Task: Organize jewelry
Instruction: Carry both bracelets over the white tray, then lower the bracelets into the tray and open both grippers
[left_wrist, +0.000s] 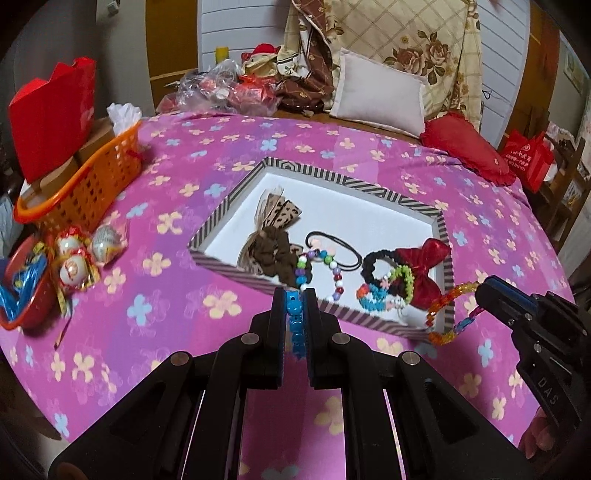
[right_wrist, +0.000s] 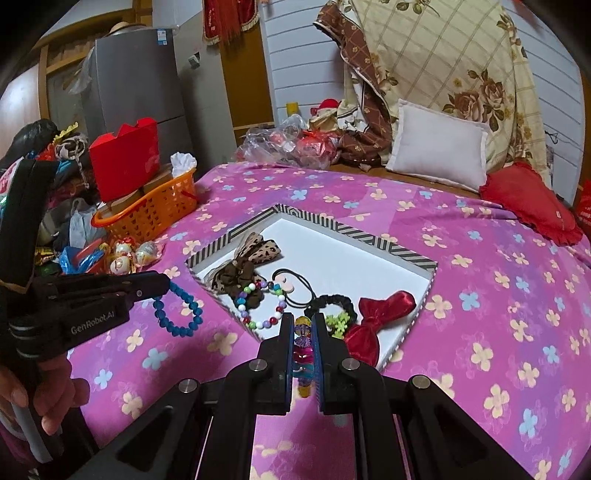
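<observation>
A striped-rim tray (left_wrist: 402, 201) (right_wrist: 391, 247) with a white floor lies on the pink flowered cloth. In it lie a leopard-print bow (left_wrist: 275, 216), a multicolour bead bracelet (left_wrist: 332, 266), black hair ties (left_wrist: 376, 260) and a red bow (left_wrist: 428, 273). My left gripper (left_wrist: 294, 295) is shut on a blue bead bracelet (left_wrist: 295, 321), just short of the tray's near rim; the bracelet hangs from it in the right wrist view (right_wrist: 177, 310). My right gripper (right_wrist: 303, 321) is shut on an orange and purple crystal bracelet (right_wrist: 303, 347), which shows at the tray's right corner (left_wrist: 448, 302).
An orange basket (left_wrist: 88, 181) with a red box (left_wrist: 55, 110) stands at the left. Wrapped sweets (left_wrist: 77, 258) and a red bowl (left_wrist: 22, 295) lie near it. Pillows (left_wrist: 380, 94) and a red cushion (left_wrist: 465, 147) lie at the back.
</observation>
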